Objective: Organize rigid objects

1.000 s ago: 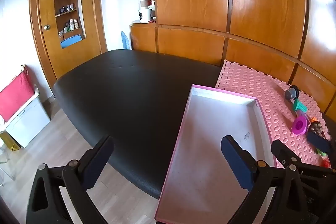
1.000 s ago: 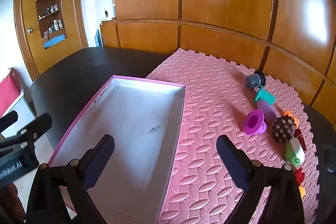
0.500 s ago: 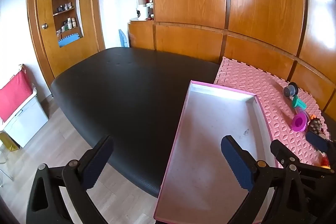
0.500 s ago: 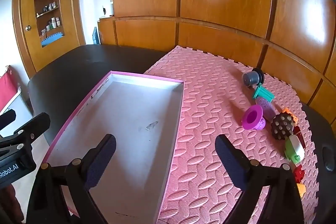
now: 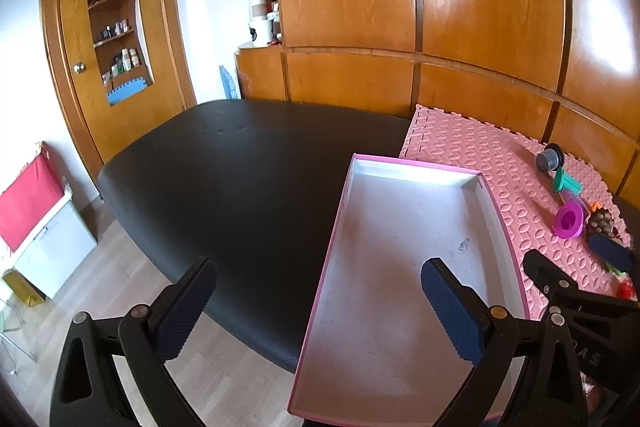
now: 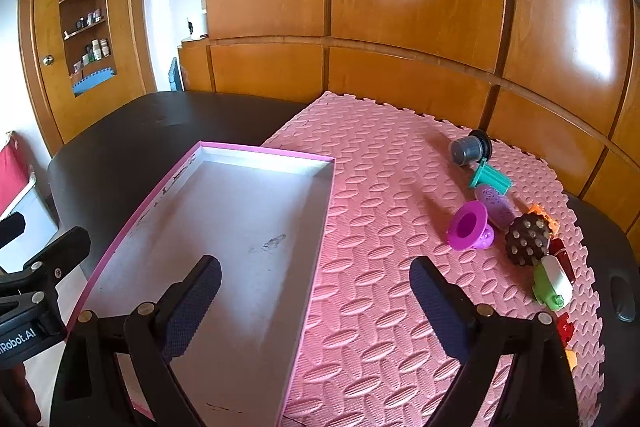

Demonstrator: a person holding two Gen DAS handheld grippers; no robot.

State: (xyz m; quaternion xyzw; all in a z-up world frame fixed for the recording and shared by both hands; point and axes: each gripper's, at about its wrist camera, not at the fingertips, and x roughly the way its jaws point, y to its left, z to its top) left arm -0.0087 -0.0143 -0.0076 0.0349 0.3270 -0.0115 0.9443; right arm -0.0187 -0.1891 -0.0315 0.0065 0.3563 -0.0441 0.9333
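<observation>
While nothing has yet been picked up, both pairs of tongs hang spread wide and empty, so the job looks to be at its very start: choosing a first toy.

Nearest, right under and ahead of the left tongs (image 5: pixel 318 303), lies the shallow rectangular pink-edged cardboard tray (image 6: pixel 120 235), its pale grey floor matte, scuffed and bare. It sits partly on the black padded leather-like surface (image 5: pixel 240 179) and partly on the pink interlocking foam mat (image 6: pixel 380 195), whose embossed oval pattern looks soft and grippy.

The right tongs (image 6: pixel 316 289) hover over the tray's right wall and the mat beside it. Ahead and to their right, well apart from the tray, the rigid objects lie in a loose row along the mat's far edge. Closest is a small white-and-green plastic block toy (image 6: pixel 552 283), then a dark brown studded ball-like piece (image 6: pixel 527 241) and a glossy magenta funnel-shaped plastic cup (image 6: pixel 469 230), a lilac speckled oblong piece (image 6: pixel 496 203), a teal ribbed plastic piece (image 6: pixel 490 181), and farthest a grey cylindrical cup with a dark rim (image 6: pixel 468 150) lying on its side.

The next move probably calls for the right tongs to swing right and forward, and close on one hard, smooth piece; the magenta cup's flared rim seems an easy hold.
</observation>
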